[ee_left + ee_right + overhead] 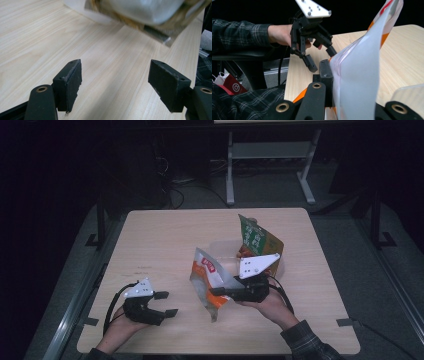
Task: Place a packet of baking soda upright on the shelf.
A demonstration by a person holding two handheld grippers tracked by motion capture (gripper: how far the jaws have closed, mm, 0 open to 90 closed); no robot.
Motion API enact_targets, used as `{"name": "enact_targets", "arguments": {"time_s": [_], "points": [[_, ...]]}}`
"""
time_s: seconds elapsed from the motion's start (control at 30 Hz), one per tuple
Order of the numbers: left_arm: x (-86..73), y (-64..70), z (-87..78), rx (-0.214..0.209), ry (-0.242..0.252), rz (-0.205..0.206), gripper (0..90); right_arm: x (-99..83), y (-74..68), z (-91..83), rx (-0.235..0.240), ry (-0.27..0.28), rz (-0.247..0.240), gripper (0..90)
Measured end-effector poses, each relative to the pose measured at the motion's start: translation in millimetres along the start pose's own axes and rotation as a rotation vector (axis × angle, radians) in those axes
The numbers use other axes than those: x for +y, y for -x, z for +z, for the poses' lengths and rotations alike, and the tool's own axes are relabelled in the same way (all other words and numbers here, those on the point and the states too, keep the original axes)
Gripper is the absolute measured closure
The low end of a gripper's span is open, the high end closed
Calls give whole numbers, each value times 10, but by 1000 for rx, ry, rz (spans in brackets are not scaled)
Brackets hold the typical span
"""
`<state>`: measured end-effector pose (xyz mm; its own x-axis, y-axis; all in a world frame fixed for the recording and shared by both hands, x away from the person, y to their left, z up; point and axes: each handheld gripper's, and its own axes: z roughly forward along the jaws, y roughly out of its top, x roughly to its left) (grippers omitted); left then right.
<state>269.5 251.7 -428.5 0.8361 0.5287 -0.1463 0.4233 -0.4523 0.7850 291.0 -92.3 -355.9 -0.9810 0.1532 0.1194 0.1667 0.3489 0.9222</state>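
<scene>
Orange and white, the snack bag (209, 282) hangs lifted off the wooden table (160, 240) near its middle, pinched at its right edge by the right gripper (220, 291), whose jaws are clamped on the foil. In the right gripper view the bag (359, 75) rises between those jaws. The left gripper (166, 303) sits low at the table's front left, just left of the bag and apart from it, jaws spread wide with nothing between them. A green and orange snack bag (257, 240) stands behind the right gripper.
</scene>
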Motion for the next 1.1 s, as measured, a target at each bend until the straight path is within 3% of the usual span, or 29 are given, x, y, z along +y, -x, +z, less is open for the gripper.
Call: {"name": "enact_targets", "arguments": {"time_s": [0.8, 1.1], "points": [[-18, -25, 85, -18, -16, 7, 238, 327, 288, -362, -70, 21, -38, 900], [-22, -29, 93, -16, -19, 7, 238, 367, 453, -446, -126, 13, -32, 900]]}}
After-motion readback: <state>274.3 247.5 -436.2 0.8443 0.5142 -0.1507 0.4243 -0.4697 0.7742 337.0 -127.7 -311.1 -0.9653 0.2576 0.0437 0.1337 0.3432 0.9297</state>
